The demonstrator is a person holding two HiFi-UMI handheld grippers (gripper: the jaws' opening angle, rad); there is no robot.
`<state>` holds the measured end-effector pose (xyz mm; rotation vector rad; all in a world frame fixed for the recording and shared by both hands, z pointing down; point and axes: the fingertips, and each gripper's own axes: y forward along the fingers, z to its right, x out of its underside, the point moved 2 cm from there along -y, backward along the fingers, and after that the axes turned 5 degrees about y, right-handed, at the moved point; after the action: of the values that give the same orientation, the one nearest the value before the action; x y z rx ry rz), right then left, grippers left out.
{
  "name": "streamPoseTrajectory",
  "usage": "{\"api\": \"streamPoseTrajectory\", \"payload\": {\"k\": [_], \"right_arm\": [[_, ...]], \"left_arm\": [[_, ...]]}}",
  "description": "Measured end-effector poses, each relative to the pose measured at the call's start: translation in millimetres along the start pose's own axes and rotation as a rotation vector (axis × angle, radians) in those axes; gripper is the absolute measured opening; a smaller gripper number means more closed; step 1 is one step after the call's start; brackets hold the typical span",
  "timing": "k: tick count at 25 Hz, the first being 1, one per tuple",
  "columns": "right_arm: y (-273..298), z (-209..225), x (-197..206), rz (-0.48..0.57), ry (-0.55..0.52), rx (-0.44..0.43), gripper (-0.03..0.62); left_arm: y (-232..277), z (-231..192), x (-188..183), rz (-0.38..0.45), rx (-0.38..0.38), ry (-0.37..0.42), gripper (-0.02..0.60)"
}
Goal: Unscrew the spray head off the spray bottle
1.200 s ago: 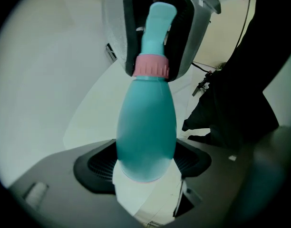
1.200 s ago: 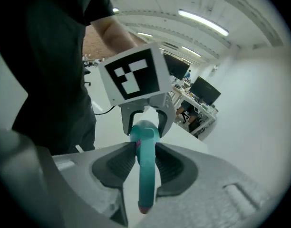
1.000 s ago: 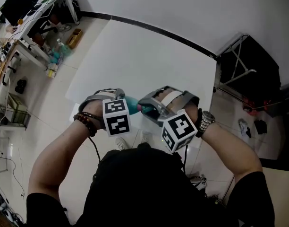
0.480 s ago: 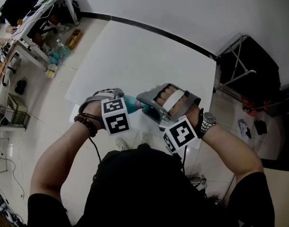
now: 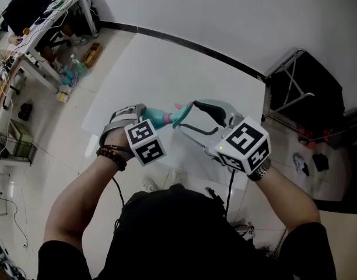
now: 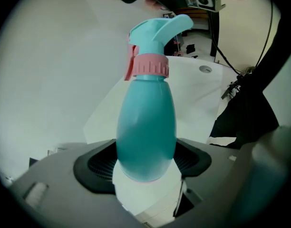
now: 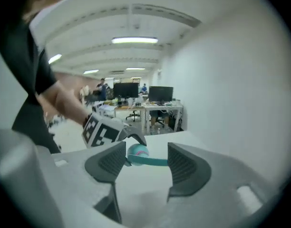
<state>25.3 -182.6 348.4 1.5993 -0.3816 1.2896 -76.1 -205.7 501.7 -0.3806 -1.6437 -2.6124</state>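
- Left gripper [image 6: 145,163] clamps the teal spray bottle [image 6: 146,122] by its body; the spray head [image 6: 157,32] sits on its pink collar [image 6: 150,65], pointing away from the jaws;
- Right gripper [image 7: 146,156], its jaws just swung wide apart, grips nothing; the spray head shows in the gap between them, the pads not pressing it;
- Both are held in the air over the white table [image 5: 161,69], near its edge closest to the person.

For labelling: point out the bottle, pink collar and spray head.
bottle [image 6: 146,122], left gripper view, teal body.
pink collar [image 6: 150,65], left gripper view, ribbed ring.
spray head [image 6: 160,30], left gripper view, teal top.
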Motion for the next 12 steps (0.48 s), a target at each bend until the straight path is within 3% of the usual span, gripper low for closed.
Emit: {"api": "streamPoseTrajectory", "payload": {"k": [4, 6, 8, 12], "right_arm": [[1.6, 19.9, 14.7, -0.003, 0.576, -0.06, 0.255], [11.4, 17.4, 25.8, -0.015, 0.771, -0.106, 0.256], [26.0, 14.1, 31.6, -0.021, 0.878, -0.131, 0.255], [46.7, 17.3, 42.8, -0.016, 0.988, -0.138, 0.255]], "left_arm": [[0.1, -12.4, 0.7, -0.022, -0.084, 0.007, 0.394], [-0.4, -16.9, 1.0, -0.028, -0.114, 0.018, 0.394], [-0.8, -22.5, 3.1, -0.029, -0.139, 0.032, 0.394], [-1.4, -23.1, 0.2, -0.038, -0.168, 0.06, 0.396]]}}
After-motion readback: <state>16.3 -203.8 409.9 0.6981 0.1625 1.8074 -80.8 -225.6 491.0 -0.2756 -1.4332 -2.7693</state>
